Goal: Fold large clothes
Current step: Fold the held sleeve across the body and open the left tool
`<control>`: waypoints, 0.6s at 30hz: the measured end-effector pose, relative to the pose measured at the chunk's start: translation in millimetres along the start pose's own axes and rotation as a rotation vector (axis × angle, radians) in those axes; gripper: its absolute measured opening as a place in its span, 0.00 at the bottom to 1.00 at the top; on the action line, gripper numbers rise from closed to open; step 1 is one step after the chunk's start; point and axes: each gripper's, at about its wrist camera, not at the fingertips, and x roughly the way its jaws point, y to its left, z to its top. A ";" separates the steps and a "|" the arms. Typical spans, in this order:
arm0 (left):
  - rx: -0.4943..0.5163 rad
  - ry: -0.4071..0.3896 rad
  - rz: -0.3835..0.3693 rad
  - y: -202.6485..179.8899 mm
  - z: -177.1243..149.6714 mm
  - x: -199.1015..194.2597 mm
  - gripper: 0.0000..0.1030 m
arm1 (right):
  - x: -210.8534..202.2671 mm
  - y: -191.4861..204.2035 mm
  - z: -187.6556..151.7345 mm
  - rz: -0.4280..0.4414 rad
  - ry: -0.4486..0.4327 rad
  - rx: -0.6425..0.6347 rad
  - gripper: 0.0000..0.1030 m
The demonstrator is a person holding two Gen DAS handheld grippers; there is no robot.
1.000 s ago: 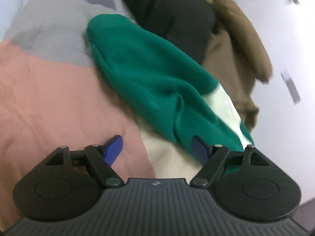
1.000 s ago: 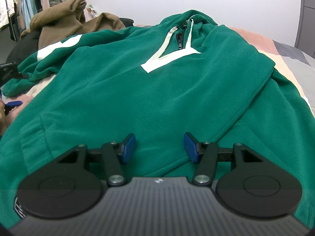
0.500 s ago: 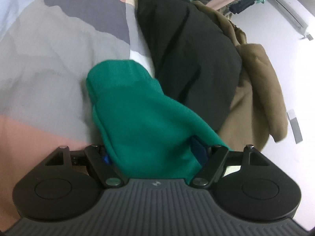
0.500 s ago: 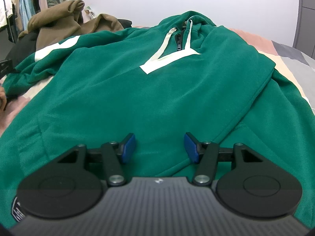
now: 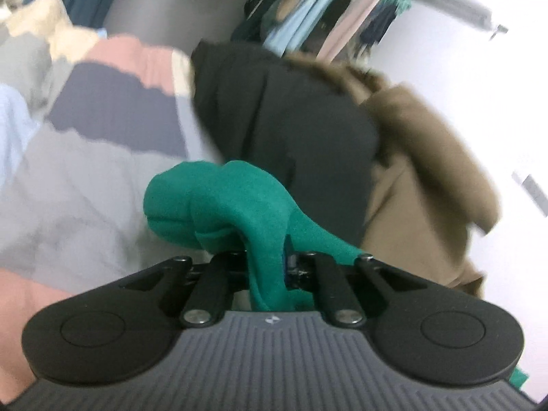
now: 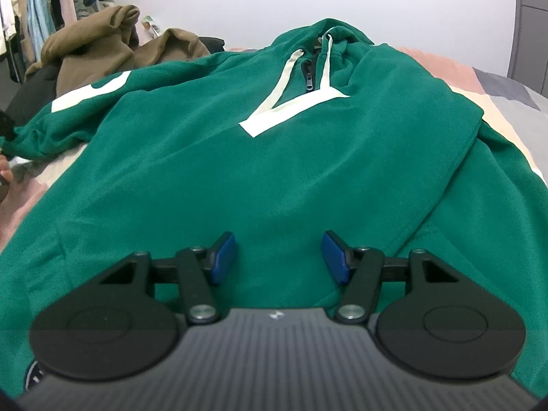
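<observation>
A large green hoodie [image 6: 260, 171] with white drawstrings and a white V stripe lies front up on the bed, hood at the far end. My right gripper [image 6: 278, 257] is open and empty, low over the hoodie's lower front. My left gripper [image 5: 270, 257] is shut on the cuff end of the hoodie's green sleeve [image 5: 219, 202], which bunches up in front of the jaws and is lifted off the bedspread. That sleeve [image 6: 68, 113] runs off to the left in the right wrist view.
A black garment [image 5: 291, 116] and a brown garment [image 5: 421, 178] are piled beside the sleeve; the brown one [image 6: 92, 48] shows at the far left. The patchwork bedspread [image 5: 85, 178] lies below. Hanging clothes [image 5: 325, 7] and a white wall stand behind.
My left gripper has closed on the green sleeve cuff and lifted it, tilting up so the clothes rack comes into view. My right gripper has stayed open over the hoodie.
</observation>
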 end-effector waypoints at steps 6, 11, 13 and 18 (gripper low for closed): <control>0.131 -0.083 -0.138 -43.6 18.2 -61.2 0.09 | -3.1 0.5 0.7 -0.010 0.004 -0.006 0.55; 0.338 -0.165 -0.323 -92.0 8.7 -138.3 0.09 | -10.0 0.1 3.0 -0.013 -0.014 0.014 0.56; 0.395 -0.174 -0.398 -108.7 0.0 -160.6 0.09 | -14.9 -1.8 4.0 -0.009 -0.028 0.029 0.56; 0.544 -0.137 -0.560 -142.0 -45.5 -213.9 0.09 | -27.1 -10.4 8.9 -0.015 -0.071 0.075 0.56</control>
